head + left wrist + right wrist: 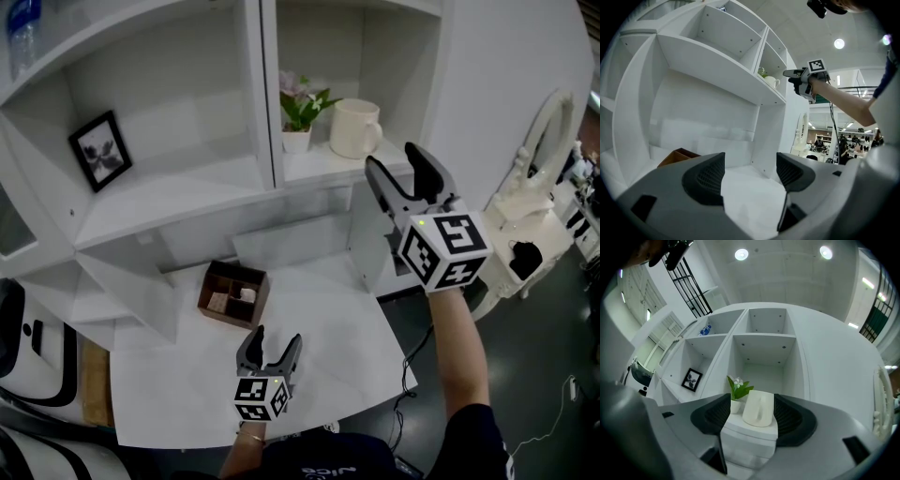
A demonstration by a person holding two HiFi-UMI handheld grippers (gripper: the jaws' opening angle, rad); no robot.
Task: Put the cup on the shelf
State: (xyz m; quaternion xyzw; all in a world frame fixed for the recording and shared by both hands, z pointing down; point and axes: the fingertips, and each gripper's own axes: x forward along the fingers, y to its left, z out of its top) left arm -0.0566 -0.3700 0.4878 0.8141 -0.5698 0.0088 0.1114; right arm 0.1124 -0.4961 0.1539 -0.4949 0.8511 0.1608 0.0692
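The cup (354,128) stands upright on the shelf (309,164), in the right-hand compartment, near the front edge of the board with its handle turned towards the near side. It is a plain cream mug and nothing grips it. Just to its left, a little farther back, sits a small potted plant (298,108) with green leaves and a pale flower, in a white pot; the two are close, but whether they touch cannot be told.

The right gripper (394,157) is held up at the level of that board, just near and right of the cup. Its jaws are spread wide. In the right gripper view the cup shows in the gap between them, but the pads do not press on it, and the head view shows the tips short of the mug.

In the compartment to the left a small framed picture (99,150) leans against the back wall.

Below the shelf lies a white desk (328,347). A brown wooden box (233,293) with inner divisions rests on it towards the far left. The left gripper (276,337) hangs low over the near part of the desk, released, with only the bare white top between its jaws.
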